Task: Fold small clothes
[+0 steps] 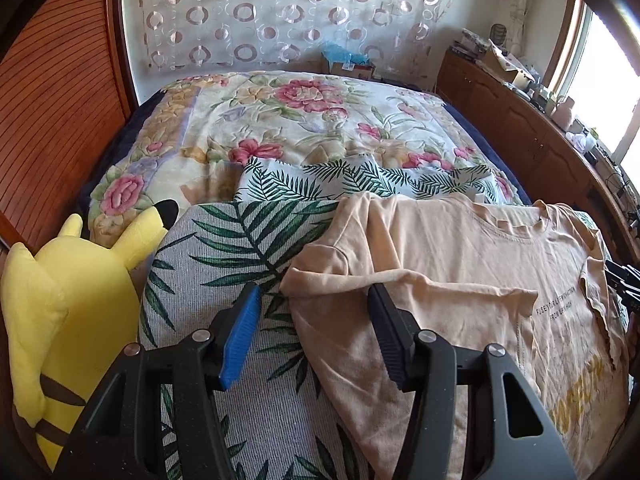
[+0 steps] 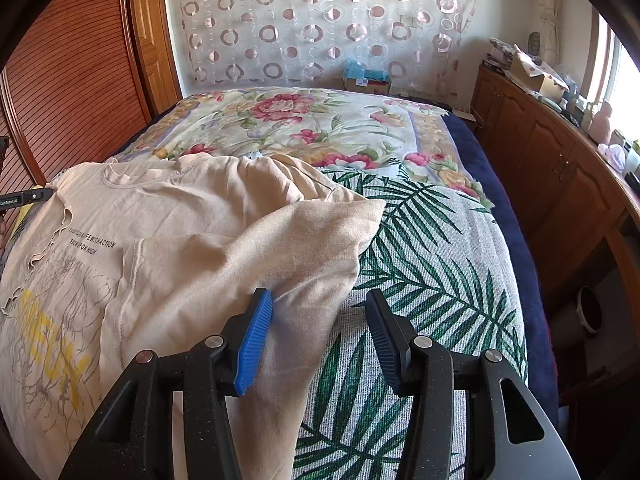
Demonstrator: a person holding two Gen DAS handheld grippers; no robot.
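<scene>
A peach T-shirt [image 1: 440,256] with yellow print and small black lettering lies flat on a grey palm-leaf cover [image 1: 240,240] on the bed. Its left side is folded inward over the body. My left gripper [image 1: 313,292] is open low over that folded left edge, with the edge lying between the fingers and neither pad pressing it. In the right wrist view the shirt [image 2: 200,220] has its right side folded over too. My right gripper [image 2: 317,296] stands open above that fold's lower edge, cloth beside the blue finger [image 2: 256,332], leaf cover [image 2: 420,272] under the other.
A yellow plush toy [image 1: 60,300] sits at the bed's left edge. A floral quilt [image 1: 300,120] and a leaf-print pillow [image 1: 360,184] lie beyond the shirt. Wooden cabinets [image 2: 540,148] with clutter run along the right, a slatted wooden door [image 2: 72,80] on the left.
</scene>
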